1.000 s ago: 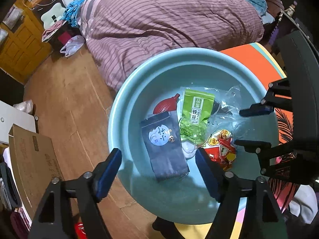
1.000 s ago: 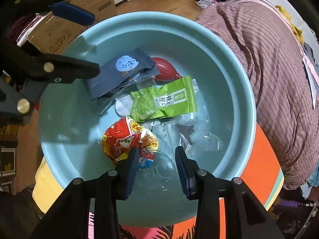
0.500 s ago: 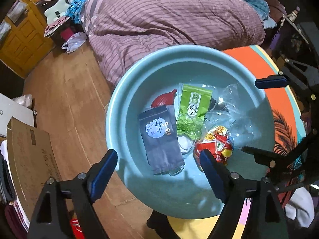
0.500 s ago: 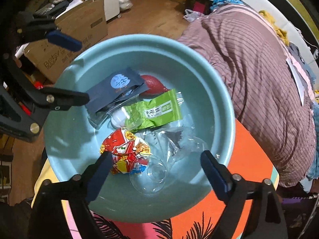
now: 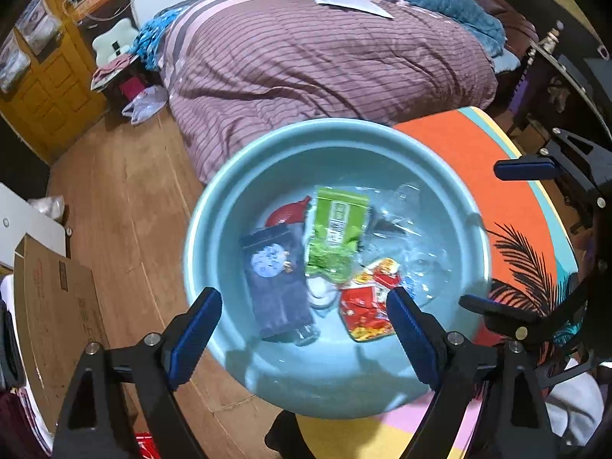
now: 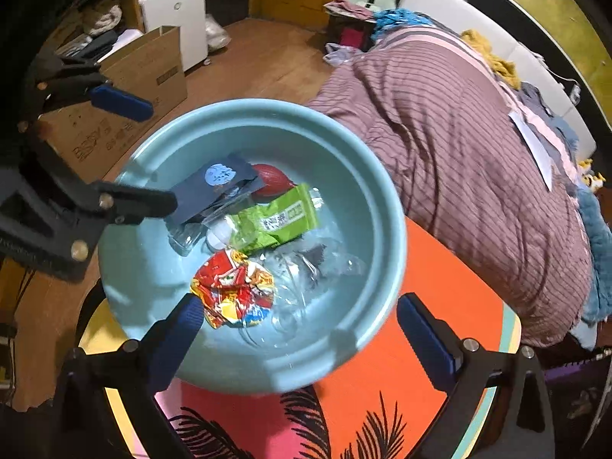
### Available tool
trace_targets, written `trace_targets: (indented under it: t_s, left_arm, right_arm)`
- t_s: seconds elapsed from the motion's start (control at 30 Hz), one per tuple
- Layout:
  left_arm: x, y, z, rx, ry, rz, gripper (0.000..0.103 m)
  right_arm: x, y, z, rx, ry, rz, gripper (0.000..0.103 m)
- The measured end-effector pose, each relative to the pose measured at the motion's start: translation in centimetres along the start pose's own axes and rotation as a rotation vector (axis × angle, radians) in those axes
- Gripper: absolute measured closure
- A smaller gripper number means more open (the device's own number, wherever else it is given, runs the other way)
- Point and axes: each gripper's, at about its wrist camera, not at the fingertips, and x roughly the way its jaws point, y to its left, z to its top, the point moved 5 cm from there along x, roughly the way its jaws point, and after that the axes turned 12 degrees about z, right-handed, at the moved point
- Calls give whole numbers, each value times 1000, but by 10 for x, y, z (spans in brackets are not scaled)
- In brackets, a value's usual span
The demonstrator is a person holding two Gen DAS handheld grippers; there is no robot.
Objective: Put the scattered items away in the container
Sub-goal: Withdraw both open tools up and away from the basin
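Right gripper point(image 6: 294, 329) jaws opening, empty; left gripper point(image 5: 302, 334) jaws wide, empty. Packets, red wrapper point(image 6: 233, 292), clear cup point(image 6: 290, 298) in basin point(image 6: 386, 206), frame centre: light, crinkly, slippery; pinch edges.

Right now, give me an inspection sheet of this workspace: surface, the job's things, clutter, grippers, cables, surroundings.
Surface: round table with an orange, pink and yellow palm-leaf print.
Job's things: blue basin holding a navy pouch, green tea packet, red snack packet, red bulb-shaped item, clear plastic wrappers and a clear cup.
Clutter: nothing seen on the table outside the basin.
Grippers: left gripper open and empty; right gripper opening, nothing between its jaws.
Cables: nothing seen.
Surroundings: bed with striped quilt, cardboard box, wooden floor.
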Motion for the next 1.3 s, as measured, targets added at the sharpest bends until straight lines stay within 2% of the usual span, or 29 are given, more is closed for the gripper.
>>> trace_targets:
  t_s: [0.33, 0.53, 0.67, 0.73, 0.8, 0.87, 0.9, 1.07, 1.1, 1.3]
  left_arm:
    - [-35, -58, -8, 49, -106, -28, 12]
    - [-57, -107, -15, 87, -183, -70, 12]
    - [-65, -144, -22, 116, -204, -134, 11]
    - [-66, -165, -25, 121, -201, -178, 6]
    - [-67, -176, -27, 122, -218, -147, 4]
    - [-71, -188, -27, 141, -285, -83, 4]
    - [-72, -193, -27, 146, -296, -73, 4]
    - [-65, -212, -30, 136, -287, -161, 3]
    - [-63, -216, -30, 129, -280, -178, 0]
    - [-63, -224, -31, 105, -333, -166, 0]
  right_arm:
    - [-32, -10, -44, 164, -82, 72, 0]
    - [-60, -12, -90, 213, -120, 14, 0]
    - [-73, -16, -127, 253, -145, -26, 0]
    - [-75, -19, -147, 285, -148, -31, 0]
    - [-77, -24, -168, 315, -148, -40, 0]
    - [-84, -30, -186, 338, -154, -58, 0]
    - [-88, -32, -193, 345, -159, -70, 0]
    - [-101, -42, -225, 375, -168, -121, 0]
    - [-100, -43, -231, 383, -164, -121, 0]
    - [-92, -46, -255, 414, -136, -131, 0]
